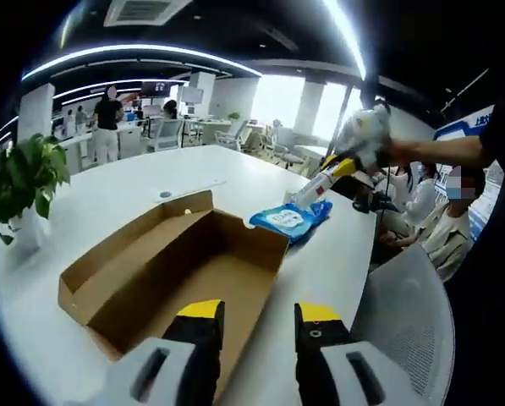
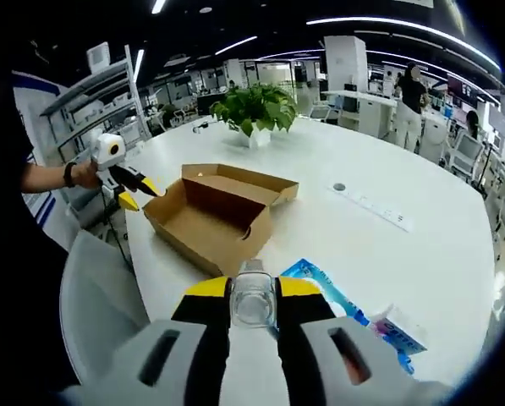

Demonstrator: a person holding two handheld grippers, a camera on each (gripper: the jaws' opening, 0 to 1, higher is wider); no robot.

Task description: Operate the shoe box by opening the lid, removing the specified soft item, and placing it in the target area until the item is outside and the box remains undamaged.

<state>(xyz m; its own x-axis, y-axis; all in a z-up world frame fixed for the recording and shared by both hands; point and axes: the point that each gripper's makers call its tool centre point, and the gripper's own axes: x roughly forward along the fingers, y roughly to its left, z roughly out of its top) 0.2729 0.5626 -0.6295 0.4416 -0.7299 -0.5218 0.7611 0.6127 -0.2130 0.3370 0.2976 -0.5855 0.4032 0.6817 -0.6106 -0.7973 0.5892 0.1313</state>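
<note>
Open shoe box (image 1: 180,271) sits on the white table (image 1: 125,190), lid flap back. Left gripper (image 1: 256,326) hangs at its near edge, jaws apart, holding nothing. Right gripper (image 2: 252,298) is clamped on a clear bottle (image 2: 253,296), just above the blue soft pack (image 2: 337,309) lying on the table beside the box.

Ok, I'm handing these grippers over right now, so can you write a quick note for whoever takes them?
Left gripper: fingers open, holding nothing, beside the box.
Right gripper: fingers close together with something clear between them, tip at the blue packet; can't tell whether it grips the packet.
Box: lid open, on the white table, looks undamaged.
Done: lid opened, packet out and lying on the table past the box.
Left: make sure the packet is let go, then draw back.
</note>
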